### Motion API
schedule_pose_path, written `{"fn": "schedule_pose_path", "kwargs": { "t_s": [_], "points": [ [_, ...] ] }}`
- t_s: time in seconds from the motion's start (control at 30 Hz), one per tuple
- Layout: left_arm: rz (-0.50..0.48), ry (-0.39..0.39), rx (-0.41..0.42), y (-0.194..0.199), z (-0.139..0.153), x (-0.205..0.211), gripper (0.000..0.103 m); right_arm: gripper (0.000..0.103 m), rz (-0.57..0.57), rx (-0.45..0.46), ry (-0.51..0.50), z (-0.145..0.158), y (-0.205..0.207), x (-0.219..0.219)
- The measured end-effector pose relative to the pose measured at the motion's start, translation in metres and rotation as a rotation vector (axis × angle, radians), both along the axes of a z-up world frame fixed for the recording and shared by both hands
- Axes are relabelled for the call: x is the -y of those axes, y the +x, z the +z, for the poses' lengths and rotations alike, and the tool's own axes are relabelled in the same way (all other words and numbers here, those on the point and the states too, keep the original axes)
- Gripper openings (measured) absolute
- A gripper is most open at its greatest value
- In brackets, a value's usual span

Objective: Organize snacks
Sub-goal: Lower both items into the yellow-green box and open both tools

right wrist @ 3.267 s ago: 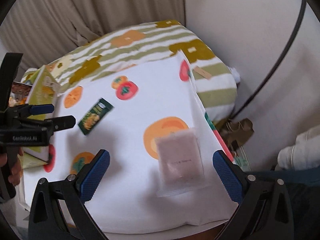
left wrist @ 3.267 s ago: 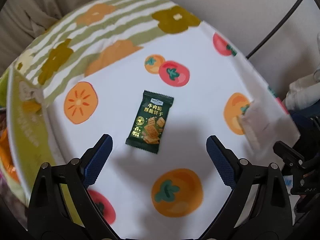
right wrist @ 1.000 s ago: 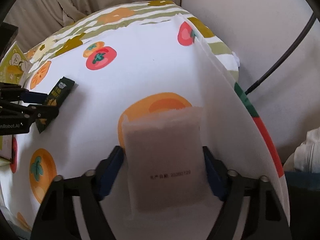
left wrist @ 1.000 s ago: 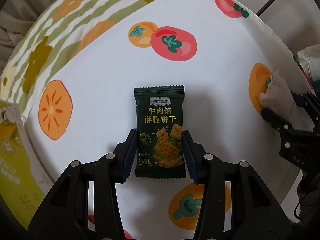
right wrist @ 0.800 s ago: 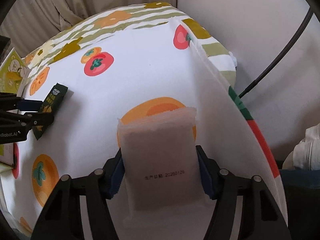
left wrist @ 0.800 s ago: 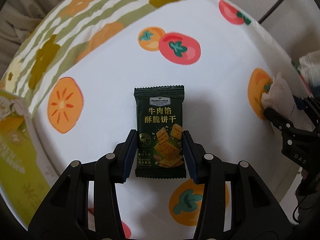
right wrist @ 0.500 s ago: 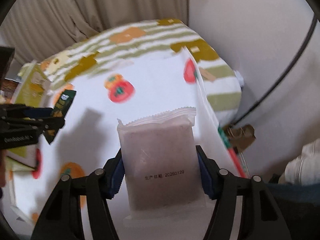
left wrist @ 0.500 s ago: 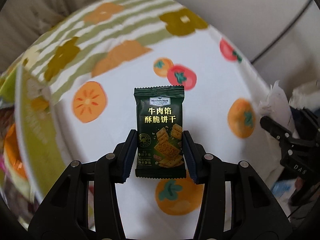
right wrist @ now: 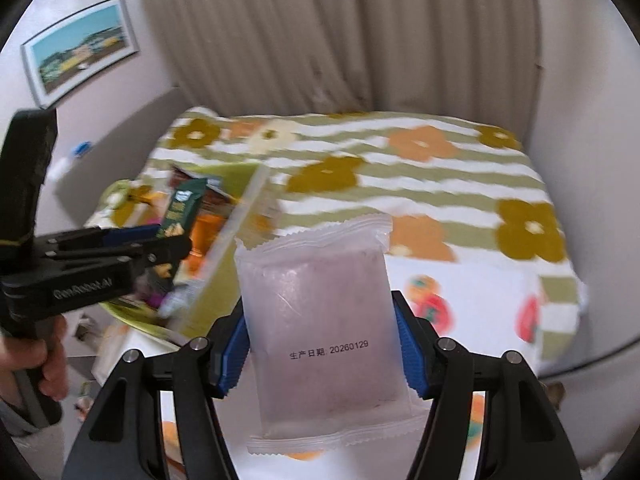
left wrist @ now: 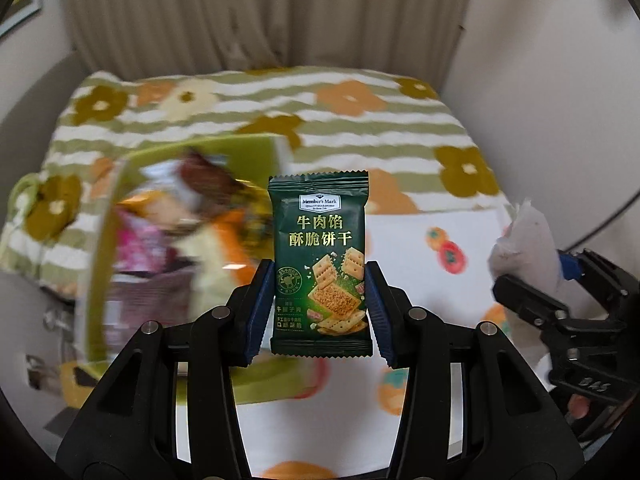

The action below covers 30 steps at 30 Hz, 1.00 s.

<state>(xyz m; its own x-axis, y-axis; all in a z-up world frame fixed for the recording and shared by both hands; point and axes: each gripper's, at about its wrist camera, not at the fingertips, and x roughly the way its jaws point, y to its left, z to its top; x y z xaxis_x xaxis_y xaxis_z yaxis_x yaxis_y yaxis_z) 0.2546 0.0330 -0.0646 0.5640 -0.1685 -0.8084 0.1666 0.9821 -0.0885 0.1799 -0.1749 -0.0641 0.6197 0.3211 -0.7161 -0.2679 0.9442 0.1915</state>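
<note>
My left gripper is shut on a dark green cracker packet and holds it upright above the table, next to a green snack box full of wrappers. My right gripper is shut on a frosted white pouch with a printed date, also lifted. The left gripper with its green packet shows at the left of the right wrist view, beside the box. The right gripper's pouch shows at the right of the left wrist view.
A white cloth with tomato and persimmon prints covers the table front. A green striped flower cloth lies behind it. Curtains and walls close the back and right. A framed picture hangs at the left.
Both grippers have risen from the cloth with their packets and swung left toward the green box. The view now tilts up to the curtains.
</note>
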Motion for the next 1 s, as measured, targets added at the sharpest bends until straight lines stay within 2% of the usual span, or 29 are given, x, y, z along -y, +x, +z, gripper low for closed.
{"fn": "schedule_pose_path", "kwargs": {
  "t_s": [0.23, 0.37, 0.5, 0.53, 0.57, 0.6, 0.63, 0.7, 0.9, 1.0],
  "points": [
    [0.106, 0.0, 0.025, 0.008, 0.009, -0.095, 0.041, 0.06, 0.082, 0.004, 0.054, 0.012, 0.01, -0.08],
    [0.127, 0.02, -0.014, 0.027, -0.002, -0.131, 0.041, 0.06, 0.094, -0.007, 0.055, 0.008, 0.022, -0.12],
    [0.102, 0.021, -0.069, 0.048, -0.019, -0.149, 0.043, 0.06, 0.072, -0.02, 0.066, 0.003, 0.034, -0.142],
    [0.097, 0.029, -0.082, 0.053, -0.023, -0.152, 0.045, 0.06, 0.063, -0.026, 0.063, 0.001, 0.038, -0.148],
    [0.093, 0.038, -0.09, 0.056, -0.026, -0.151, 0.059, 0.06, 0.057, -0.03, 0.061, -0.001, 0.04, -0.15],
    [0.086, 0.051, -0.095, 0.06, -0.031, -0.152, 0.087, 0.06, 0.05, -0.034, 0.057, -0.002, 0.042, -0.153],
    [0.082, 0.051, -0.092, 0.06, -0.033, -0.153, 0.099, 0.06, 0.041, -0.042, 0.051, -0.005, 0.045, -0.155],
    [0.069, 0.021, -0.07, 0.058, -0.036, -0.16, 0.102, 0.06, 0.03, -0.054, 0.044, -0.008, 0.047, -0.158],
    [0.065, -0.057, -0.094, 0.046, -0.045, -0.182, 0.102, 0.06, 0.002, -0.103, 0.024, -0.025, 0.055, -0.166],
    [0.073, -0.048, -0.081, 0.037, -0.046, -0.187, 0.102, 0.06, -0.008, -0.118, 0.025, -0.028, 0.059, -0.168]
  ]
}}
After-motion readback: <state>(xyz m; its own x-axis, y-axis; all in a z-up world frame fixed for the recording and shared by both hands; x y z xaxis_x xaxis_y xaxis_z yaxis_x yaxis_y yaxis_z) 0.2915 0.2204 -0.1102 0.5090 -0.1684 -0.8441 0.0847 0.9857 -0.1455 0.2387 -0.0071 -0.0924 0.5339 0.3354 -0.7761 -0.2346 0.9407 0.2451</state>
